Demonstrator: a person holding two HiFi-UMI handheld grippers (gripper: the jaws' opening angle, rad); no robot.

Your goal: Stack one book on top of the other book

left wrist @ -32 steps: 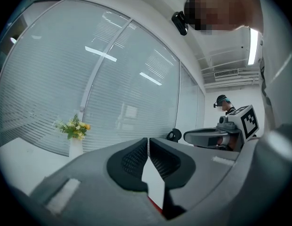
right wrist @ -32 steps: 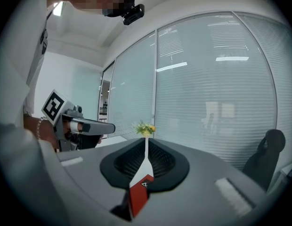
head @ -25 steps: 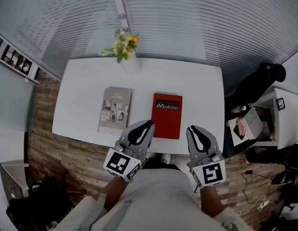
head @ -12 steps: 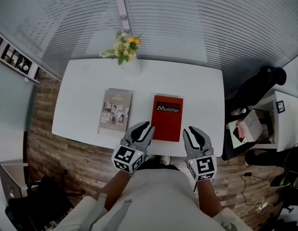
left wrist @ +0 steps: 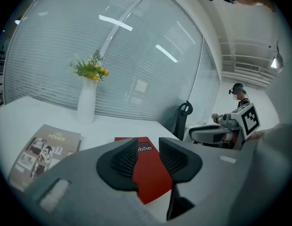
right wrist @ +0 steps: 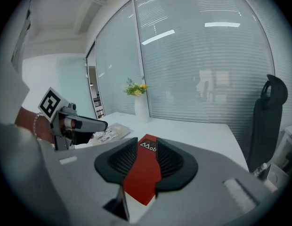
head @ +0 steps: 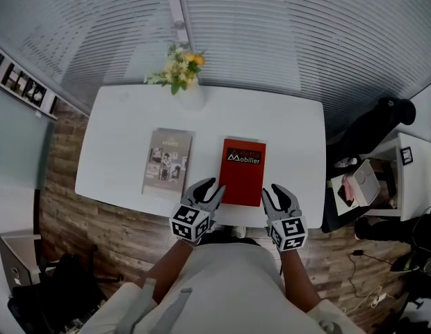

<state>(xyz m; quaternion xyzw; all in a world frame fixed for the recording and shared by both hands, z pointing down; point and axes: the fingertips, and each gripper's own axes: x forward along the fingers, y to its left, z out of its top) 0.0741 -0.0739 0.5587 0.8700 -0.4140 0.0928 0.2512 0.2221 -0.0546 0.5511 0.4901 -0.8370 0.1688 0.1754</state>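
Observation:
A red book (head: 242,172) lies flat on the white table (head: 118,145), near its front edge. A beige book (head: 167,161) lies to its left, apart from it. My left gripper (head: 209,191) hovers at the table's front edge by the red book's near left corner. My right gripper (head: 277,192) hovers by its near right corner. Both pairs of jaws are opening and hold nothing. In the left gripper view the red book (left wrist: 150,180) shows through the gap of the left gripper (left wrist: 147,150). In the right gripper view the same book (right wrist: 142,173) shows beyond the right gripper (right wrist: 146,157).
A white vase of flowers (head: 182,75) stands at the table's far edge. A black office chair (head: 372,124) and a small white side table (head: 389,179) with clutter stand to the right. Window blinds run behind the table, and wooden floor lies below its front edge.
Both grippers have sunk toward the table's front edge and look smaller in the head view. Their jaws have parted from nearly shut. The books have not moved.

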